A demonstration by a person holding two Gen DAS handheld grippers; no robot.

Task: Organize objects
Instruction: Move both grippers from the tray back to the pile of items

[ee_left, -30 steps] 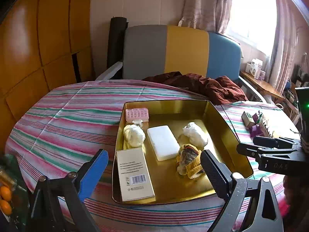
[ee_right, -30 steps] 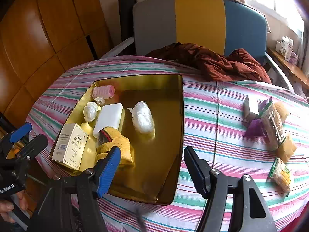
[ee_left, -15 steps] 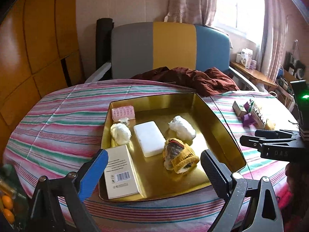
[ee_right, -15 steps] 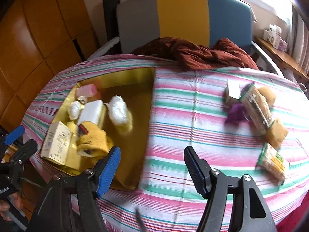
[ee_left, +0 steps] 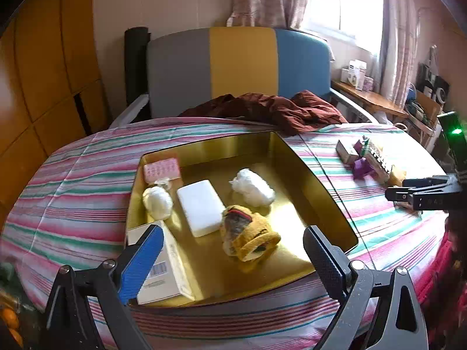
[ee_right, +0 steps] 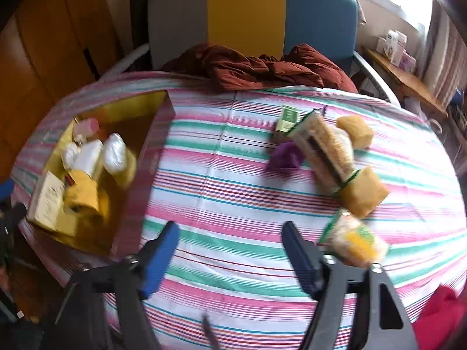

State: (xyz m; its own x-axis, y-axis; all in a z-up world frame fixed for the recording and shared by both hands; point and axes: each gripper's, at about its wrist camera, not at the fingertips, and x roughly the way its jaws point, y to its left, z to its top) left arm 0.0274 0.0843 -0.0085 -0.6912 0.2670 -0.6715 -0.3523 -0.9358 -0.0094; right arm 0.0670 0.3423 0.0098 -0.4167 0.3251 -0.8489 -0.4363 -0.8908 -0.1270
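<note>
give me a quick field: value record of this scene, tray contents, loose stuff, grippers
surface: round table with striped cloth
container: gold metal tray
in tray: pink pill organiser; white flat block; two white wrapped bundles; yellow knit roll; cream barcode box
loose: purple paper piece; long biscuit pack; yellow-labelled snack bag
left gripper: open, empty
right gripper: open, empty

Gold tray (ee_left: 321, 186) holds box (ee_left: 163, 265), white pouch (ee_left: 201, 207), yellow sock (ee_left: 251, 239), two wads; snack packs (ee_right: 327, 148) lie loose on table (ee_right: 233, 192).
</note>
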